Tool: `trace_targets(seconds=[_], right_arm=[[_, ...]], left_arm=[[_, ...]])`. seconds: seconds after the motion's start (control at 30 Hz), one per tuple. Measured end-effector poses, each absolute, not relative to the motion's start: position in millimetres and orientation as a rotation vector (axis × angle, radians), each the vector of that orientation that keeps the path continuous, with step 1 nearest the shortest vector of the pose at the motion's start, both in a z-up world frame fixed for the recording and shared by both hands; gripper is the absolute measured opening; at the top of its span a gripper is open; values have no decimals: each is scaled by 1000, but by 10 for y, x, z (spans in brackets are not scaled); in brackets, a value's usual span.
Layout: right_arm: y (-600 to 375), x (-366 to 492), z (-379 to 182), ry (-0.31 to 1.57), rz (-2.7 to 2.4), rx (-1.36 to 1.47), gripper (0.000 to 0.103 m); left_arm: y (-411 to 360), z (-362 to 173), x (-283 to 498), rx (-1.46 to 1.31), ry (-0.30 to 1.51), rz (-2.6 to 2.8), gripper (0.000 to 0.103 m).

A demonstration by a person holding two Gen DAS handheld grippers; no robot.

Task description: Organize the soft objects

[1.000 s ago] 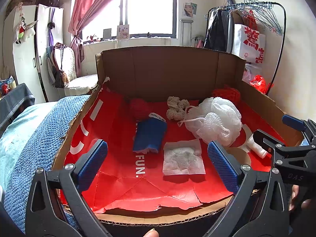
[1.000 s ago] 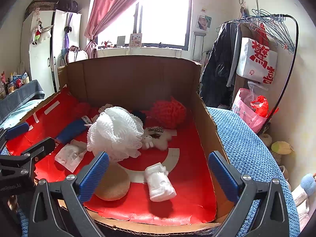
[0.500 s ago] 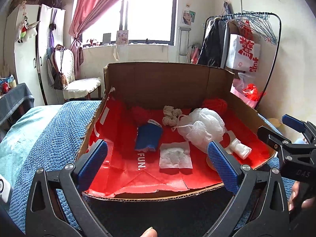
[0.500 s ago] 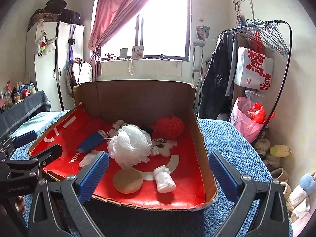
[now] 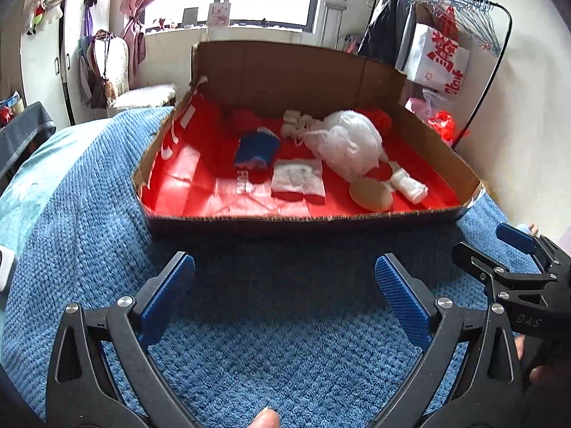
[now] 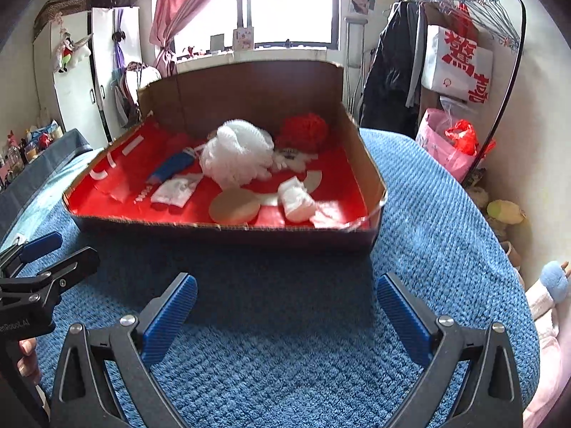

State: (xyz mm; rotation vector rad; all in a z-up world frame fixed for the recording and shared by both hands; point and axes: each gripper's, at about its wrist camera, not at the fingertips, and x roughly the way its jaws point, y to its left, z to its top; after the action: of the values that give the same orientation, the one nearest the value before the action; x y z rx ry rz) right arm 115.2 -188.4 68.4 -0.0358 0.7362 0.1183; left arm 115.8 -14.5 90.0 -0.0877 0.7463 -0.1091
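Note:
A shallow cardboard box [image 5: 307, 218] [image 6: 228, 232] lined in red sits on a blue blanket. Inside lie a white mesh bath puff [image 5: 348, 144] [image 6: 237, 155], a red puff [image 6: 303, 132], a blue rolled cloth [image 5: 257, 149] [image 6: 171, 166], a flat white pad [image 5: 298, 180] [image 6: 175, 190], a round tan sponge [image 5: 371, 194] [image 6: 235, 207], a white rolled piece [image 5: 408, 185] [image 6: 296, 199] and a cream knitted item [image 5: 298, 123]. My left gripper [image 5: 283, 285] and my right gripper [image 6: 285, 299] hang open and empty over the blanket, in front of the box.
The blue knitted blanket [image 5: 285, 339] [image 6: 428, 214] covers the bed around the box. A clothes rack [image 6: 460, 35] with a white bag stands at the right wall, with a pink bag [image 6: 446, 142] below. A white wardrobe [image 6: 89, 71] stands at the left.
Both grippers have drawn back from over the box, so it looks smaller and farther, with blanket now under the fingers. The objects inside have not moved.

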Motion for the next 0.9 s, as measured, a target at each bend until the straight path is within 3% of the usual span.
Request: trace_targets(seconds=[0.3, 0.9], right_arm=[[-1937, 1295, 285, 889, 79, -40, 103], [-1962, 1316, 233, 891, 66, -30, 103]], left_arm=[[-241, 488, 1282, -46, 893, -39, 103], [-314, 418, 1346, -1, 908, 4, 103]])
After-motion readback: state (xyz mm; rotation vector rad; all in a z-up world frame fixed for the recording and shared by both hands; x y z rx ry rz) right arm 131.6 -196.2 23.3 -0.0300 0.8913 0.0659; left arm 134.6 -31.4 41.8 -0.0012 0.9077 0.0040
